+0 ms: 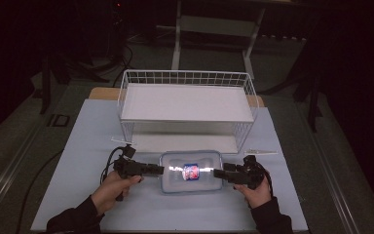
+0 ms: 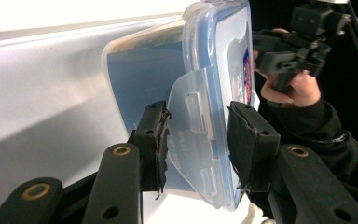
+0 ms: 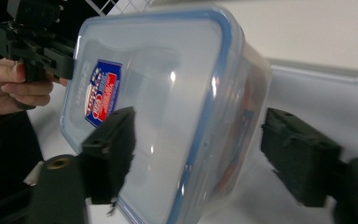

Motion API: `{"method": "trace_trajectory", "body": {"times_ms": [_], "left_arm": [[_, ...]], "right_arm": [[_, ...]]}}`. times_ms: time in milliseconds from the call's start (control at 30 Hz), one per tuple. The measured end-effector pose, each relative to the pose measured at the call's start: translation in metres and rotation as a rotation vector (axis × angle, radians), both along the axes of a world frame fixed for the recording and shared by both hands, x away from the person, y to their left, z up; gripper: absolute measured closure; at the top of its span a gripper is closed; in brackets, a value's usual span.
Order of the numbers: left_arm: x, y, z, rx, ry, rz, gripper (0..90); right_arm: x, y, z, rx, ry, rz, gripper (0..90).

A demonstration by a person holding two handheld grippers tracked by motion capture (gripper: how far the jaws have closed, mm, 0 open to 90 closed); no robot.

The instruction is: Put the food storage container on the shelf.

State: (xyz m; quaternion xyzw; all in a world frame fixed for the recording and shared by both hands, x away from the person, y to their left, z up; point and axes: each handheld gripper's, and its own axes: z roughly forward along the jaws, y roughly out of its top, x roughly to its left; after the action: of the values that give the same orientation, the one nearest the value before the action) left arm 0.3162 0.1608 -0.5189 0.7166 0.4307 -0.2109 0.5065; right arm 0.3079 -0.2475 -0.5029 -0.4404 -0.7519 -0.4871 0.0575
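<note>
A see-through plastic box [image 1: 191,171] with a blue-edged lid and a red-and-blue sticker [image 1: 191,171] lies flat on the pale blue worktop [image 1: 78,146], just in front of a white wire basket [image 1: 185,105]; the left tool [image 1: 157,169] meets the box's left end, its black padded jaws narrow around the lid's clear latch flap [image 2: 191,126]; the right tool [image 1: 218,173] sits at the box's right end, jaws wide around its edge.

Lidded plastic container [image 1: 191,171] between left gripper [image 1: 158,169] and right gripper [image 1: 217,172] — white wire basket [image 1: 187,108] behind.
</note>
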Motion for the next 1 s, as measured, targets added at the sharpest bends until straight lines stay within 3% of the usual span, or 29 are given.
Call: {"method": "trace_trajectory", "body": {"times_ms": [167,300,467,733,800,1000], "left_arm": [[-0.002,0.0,0.001,0.01,-0.017,-0.001,58.9],[-0.004,0.0,0.001,0.008,-0.018,0.005,58.9],[-0.012,-0.003,0.004,0.024,-0.045,0.026,58.8],[-0.023,-0.007,0.01,0.062,-0.09,0.048,58.2],[-0.029,-0.01,0.014,0.081,-0.118,0.065,58.0],[-0.026,-0.008,0.024,0.07,-0.176,0.087,57.8]], "right_arm": [[0.004,-0.002,-0.005,0.031,0.056,0.035,36.7],[0.004,-0.002,-0.004,0.031,0.063,0.071,42.4],[0.004,-0.008,-0.005,0.071,0.096,0.076,47.0],[-0.006,-0.008,0.0,0.046,0.082,0.066,48.9],[-0.009,-0.008,0.001,0.046,0.07,0.059,50.0],[-0.01,-0.007,0.011,0.047,0.032,0.052,50.4]]}}
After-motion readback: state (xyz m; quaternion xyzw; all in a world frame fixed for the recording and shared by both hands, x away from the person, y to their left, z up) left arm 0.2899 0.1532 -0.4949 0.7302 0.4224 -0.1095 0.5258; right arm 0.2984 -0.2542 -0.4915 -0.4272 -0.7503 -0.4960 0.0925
